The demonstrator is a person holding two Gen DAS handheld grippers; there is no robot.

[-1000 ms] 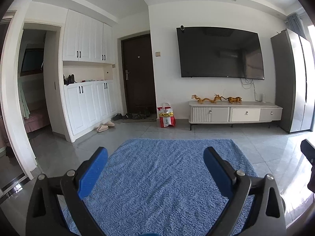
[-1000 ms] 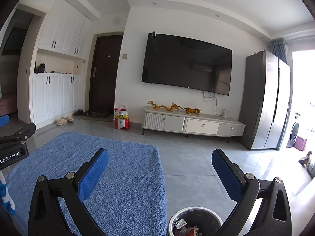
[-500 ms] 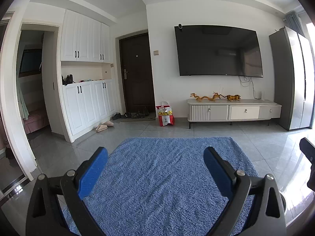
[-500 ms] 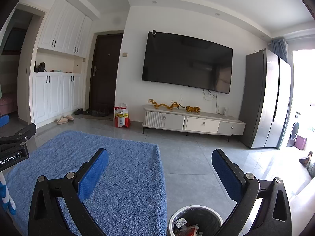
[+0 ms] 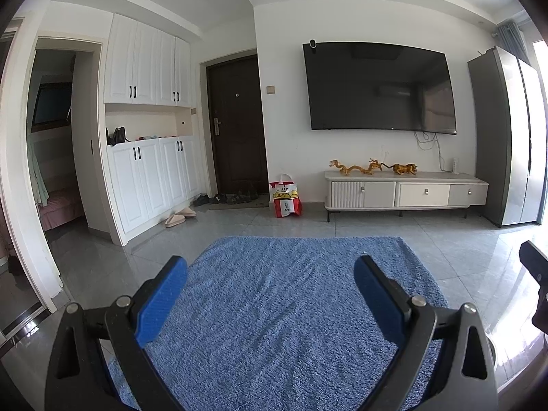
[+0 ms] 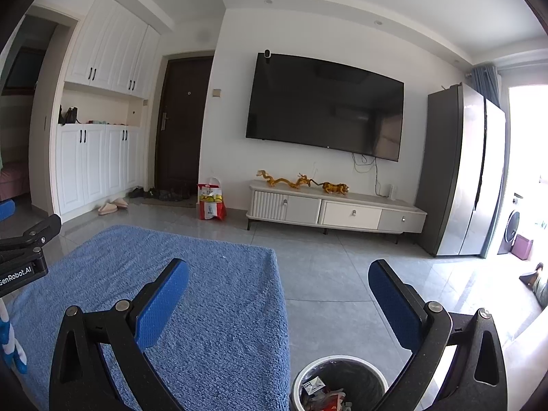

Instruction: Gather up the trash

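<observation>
Below, between the spread blue pads of the right hand-held gripper (image 6: 278,303), a round trash bin (image 6: 339,382) (paper scraps inside) is seen on the tiled floor (image 6: 335,284), just beside the blue rug (image 6: 191,274). Nothing is held by the left hand-held gripper (image 5: 270,299), also spread wide above that rug.

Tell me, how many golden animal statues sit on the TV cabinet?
2. A long golden dragon figurine lies toward the left end of the white TV cabinet, and a golden tiger figurine stands just right of it, near the middle. None looks hidden.
</observation>
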